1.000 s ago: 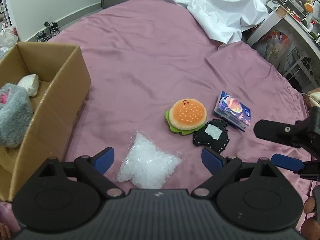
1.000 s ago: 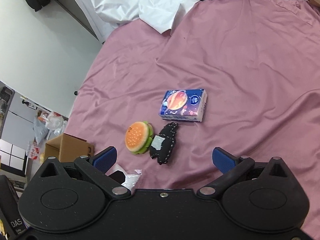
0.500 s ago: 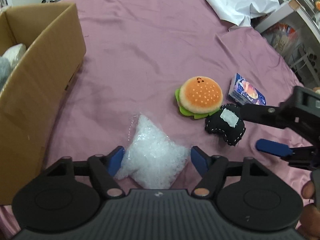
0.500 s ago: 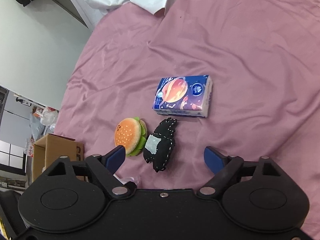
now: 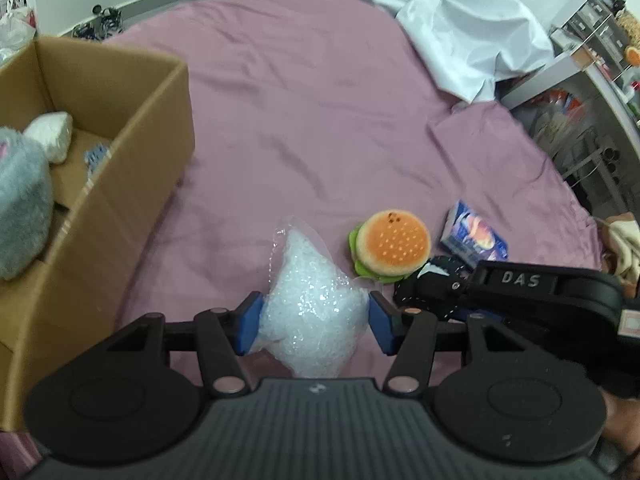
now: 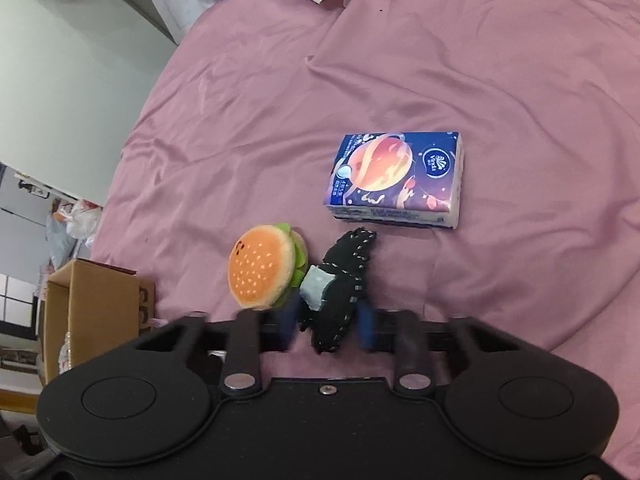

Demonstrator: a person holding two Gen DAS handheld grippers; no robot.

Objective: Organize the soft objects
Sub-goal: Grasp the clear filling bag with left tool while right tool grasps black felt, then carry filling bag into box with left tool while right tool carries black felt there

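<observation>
A clear bag of white beads [image 5: 308, 304] lies on the pink sheet between the blue pads of my left gripper [image 5: 315, 326]. The jaws are closing and both pads press its bunched sides. My right gripper [image 6: 327, 322] is closing too, its blurred pads tight against the sides of a black felt toy [image 6: 344, 272] with white stitching and a pale patch. A plush burger [image 6: 260, 266] sits just left of that toy, touching it. In the left wrist view the burger [image 5: 390, 246] lies just beyond and right of the bag, and the right gripper's black body covers most of the toy [image 5: 412, 296].
An open cardboard box [image 5: 132, 184] stands at the left, holding a grey plush [image 5: 20, 200] and a white bundle [image 5: 50, 140]. A blue tissue pack [image 6: 394, 178] lies beyond the black toy. A crumpled white sheet [image 5: 460, 28] covers the bed's far side; shelves stand at the right.
Both grippers came down and closed. The left jaws narrowed onto the bead bag, which bunched up. The right jaws went from wide open to pressing the black felt toy.
</observation>
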